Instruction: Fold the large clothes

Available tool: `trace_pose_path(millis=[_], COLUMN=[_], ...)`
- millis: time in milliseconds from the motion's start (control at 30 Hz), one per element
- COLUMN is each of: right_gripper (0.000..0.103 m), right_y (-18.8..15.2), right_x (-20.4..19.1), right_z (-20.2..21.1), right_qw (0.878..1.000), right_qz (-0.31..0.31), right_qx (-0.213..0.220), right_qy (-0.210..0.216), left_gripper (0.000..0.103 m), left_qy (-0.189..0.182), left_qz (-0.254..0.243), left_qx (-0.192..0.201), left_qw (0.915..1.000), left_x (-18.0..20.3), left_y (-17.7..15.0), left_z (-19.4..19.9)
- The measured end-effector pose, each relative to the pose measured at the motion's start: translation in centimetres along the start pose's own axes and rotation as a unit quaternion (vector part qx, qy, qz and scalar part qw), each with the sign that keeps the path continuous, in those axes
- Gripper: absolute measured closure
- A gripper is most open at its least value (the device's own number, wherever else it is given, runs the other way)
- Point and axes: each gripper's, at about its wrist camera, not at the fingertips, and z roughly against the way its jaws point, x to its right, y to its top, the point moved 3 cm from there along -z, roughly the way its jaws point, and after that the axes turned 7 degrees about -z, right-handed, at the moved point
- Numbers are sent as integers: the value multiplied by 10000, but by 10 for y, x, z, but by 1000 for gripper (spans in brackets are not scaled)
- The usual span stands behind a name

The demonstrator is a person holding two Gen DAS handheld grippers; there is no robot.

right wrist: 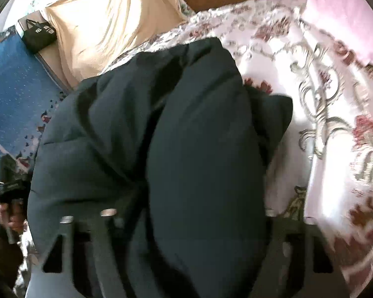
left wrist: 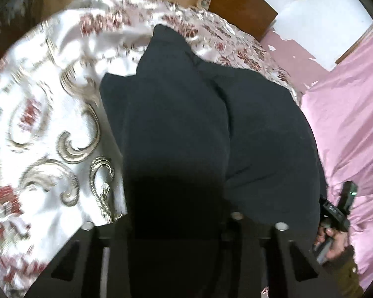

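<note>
Garment: dark padded jacket (left wrist: 211,129) filled the centre of both wrist views, bunched over the patterned bedspread (left wrist: 49,114) on the bed.
Left tool: left tool (left wrist: 184,226) had its jaws drawn in on a thick fold of the jacket at lower centre of the left wrist view; fabric hid the fingertips.
Right tool: right tool (right wrist: 186,223) pinched a second bulky fold at lower centre of the right wrist view.
Cross-check: each tool also appeared at the lower edge of the other view, in a hand (left wrist: 335,245).
Step in hand (judged): raising the held hem to begin a fold.
Technique: keep both tools level and apart so the edge stays taut; lift until the padding clears the bedspread before carrying it over.
Risk: slippery, puffy fabric may slide from a shallow pinch.
Surroundings: pink sheet (left wrist: 348,114) at right.
</note>
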Motion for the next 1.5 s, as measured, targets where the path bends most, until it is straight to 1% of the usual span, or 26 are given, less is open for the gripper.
trace_pose_path(millis=[33, 67, 133, 233, 333, 533, 700, 833, 1000, 1100, 1167, 1200, 1233, 1300, 1333, 1367, 1400, 1433, 1467, 1500], right_gripper=[66, 72, 77, 79, 80, 81, 81, 81, 80, 74, 67, 65, 61, 52, 46, 44, 43, 39, 30, 24], right_y=[-1, -1, -1, -6, -21, -56, -84, -103, -122, -130, -133, -134, -135, -135, -136, -137, -138, -139, -140, -141], right_x=[-5, -13, -24, -38, -50, -72, -92, -101, -91, -76, -69, -66, -63, -57, -55, -54, -52, -51, -50, -50], right_z=[8, 17, 34, 60, 85, 129, 158, 172, 169, 158, 153, 150, 148, 145, 143, 143, 142, 142, 142, 143], right_qw=[9999, 9997, 9991, 9982, 9970, 9950, 9931, 9921, 9941, 9960, 9965, 9968, 9971, 9972, 9968, 9964, 9963, 9959, 9954, 9950], right_qz=[57, 126, 249, 378, 517, 779, 981, 1097, 927, 679, 557, 480, 400, 248, 208, 155, 112, 94, 92, 100], right_qx=[72, 142, 233, 363, 510, 610, 633, 591, 464, 323, 282, 257, 230, 172, 158, 136, 121, 134, 146, 165], right_qy=[-91, -163, -267, -290, -265, -159, -109, -147, -315, -474, -554, -587, -603, -688, -757, -821, -846, -892, -940, -985], left_gripper=[79, 81, 82, 83, 83, 83, 83, 83, 83, 79, 75, 72, 71, 58, 54, 41, 30, 29, 26, 22], left_qy=[147, 307, 597, 913, 1059, 1233, 1257, 1197, 1187, 1257, 1290, 1316, 1343, 1418, 1432, 1433, 1409, 1396, 1426, 1495], left_qz=[-79, -179, -411, -711, -864, -979, -859, -679, -508, -413, -352, -307, -268, -99, -29, 54, 150, 222, 303, 374], left_qx=[31, 72, 193, 415, 570, 680, 647, 612, 490, 444, 433, 414, 391, 322, 297, 293, 345, 429, 531, 624], left_qw=[9999, 9993, 9972, 9924, 9890, 9852, 9862, 9886, 9904, 9902, 9901, 9900, 9898, 9893, 9893, 9892, 9893, 9890, 9879, 9861], left_x=[7, 16, 32, 47, 57, 63, 56, 47, 35, 27, 25, 24, 23, 20, 18, 17, 14, 13, 11, 10], left_y=[0, -1, -4, -12, -20, -56, -88, -115, -144, -155, -157, -158, -158, -159, -160, -161, -163, -164, -166, -167], left_z=[6, 14, 32, 64, 94, 142, 162, 167, 151, 141, 139, 138, 137, 136, 135, 135, 137, 139, 143, 147])
